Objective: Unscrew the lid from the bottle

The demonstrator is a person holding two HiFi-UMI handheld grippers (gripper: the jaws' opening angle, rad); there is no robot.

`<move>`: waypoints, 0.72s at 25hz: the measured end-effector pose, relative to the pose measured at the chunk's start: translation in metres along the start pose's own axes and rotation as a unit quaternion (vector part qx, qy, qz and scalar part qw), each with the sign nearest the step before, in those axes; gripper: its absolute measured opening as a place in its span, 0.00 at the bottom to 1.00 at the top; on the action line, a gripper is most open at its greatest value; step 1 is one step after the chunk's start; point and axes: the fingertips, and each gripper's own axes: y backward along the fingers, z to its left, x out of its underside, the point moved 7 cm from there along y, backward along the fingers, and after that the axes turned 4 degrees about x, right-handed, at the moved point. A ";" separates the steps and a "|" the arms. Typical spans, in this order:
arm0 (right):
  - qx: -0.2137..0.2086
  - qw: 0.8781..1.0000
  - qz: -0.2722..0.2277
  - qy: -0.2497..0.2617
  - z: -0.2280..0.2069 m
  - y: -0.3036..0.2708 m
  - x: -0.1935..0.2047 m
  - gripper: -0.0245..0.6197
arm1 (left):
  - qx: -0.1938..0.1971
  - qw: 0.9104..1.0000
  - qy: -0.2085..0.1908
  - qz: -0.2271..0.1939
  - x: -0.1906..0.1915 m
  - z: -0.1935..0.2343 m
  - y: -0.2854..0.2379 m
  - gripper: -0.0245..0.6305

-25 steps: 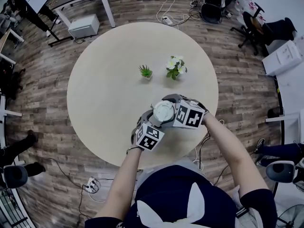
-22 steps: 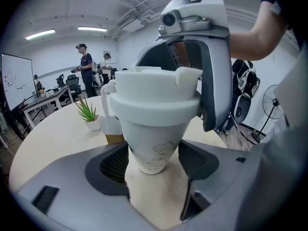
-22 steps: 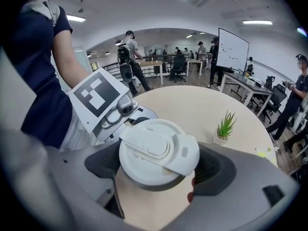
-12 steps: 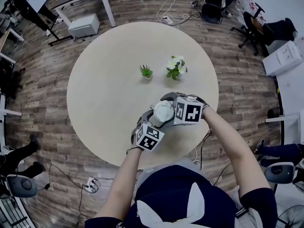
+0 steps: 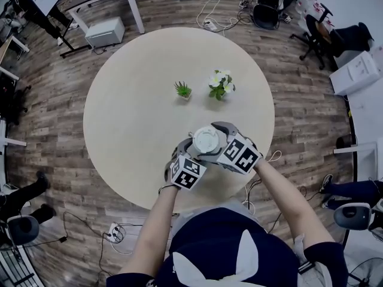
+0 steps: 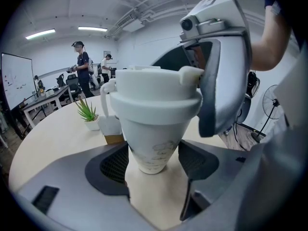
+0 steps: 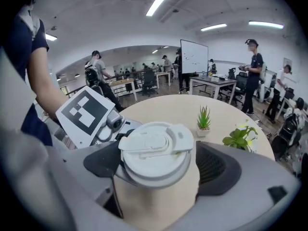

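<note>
Your left gripper (image 6: 153, 161) clamps the bottle (image 6: 155, 138) low on its body, just below the head view's centre over the table (image 5: 131, 106), bracing it against turning. Your right gripper (image 7: 159, 166) grasps the lid (image 7: 155, 146) so you can twist it off.

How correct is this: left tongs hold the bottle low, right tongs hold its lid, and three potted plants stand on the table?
Only the count is wrong: the head view shows two potted plants on the table, a spiky plant and a flowering plant. The left tongs hold the bottle low, the right tongs hold its lid.
</note>
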 end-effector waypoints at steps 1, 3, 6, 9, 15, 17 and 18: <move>0.018 1.000 -0.014 -0.012 0.003 0.000 0.001 0.77 | 0.000 1.000 0.000 0.000 0.000 0.000 0.000 0.55; 0.049 0.998 -0.038 -0.034 0.007 -0.001 0.001 0.75 | 0.000 1.000 -0.001 0.001 0.001 0.000 0.000 0.55; 0.082 0.994 -0.053 -0.056 0.011 -0.005 0.002 0.75 | -0.001 1.000 0.000 0.001 0.000 0.000 0.000 0.55; 0.108 0.990 -0.055 -0.070 0.012 -0.009 0.002 0.75 | -0.001 1.000 0.000 0.001 0.000 0.000 0.000 0.55; 0.132 0.987 -0.046 -0.085 0.010 -0.015 0.004 0.76 | 0.000 1.000 0.000 0.001 -0.001 0.001 0.001 0.55; 0.139 0.985 -0.048 -0.085 0.011 -0.015 0.004 0.76 | 0.000 1.000 0.000 0.002 0.000 0.001 0.001 0.55; 0.143 0.985 -0.050 -0.085 0.011 -0.015 0.004 0.76 | 0.000 1.000 0.000 0.003 0.000 0.001 0.001 0.55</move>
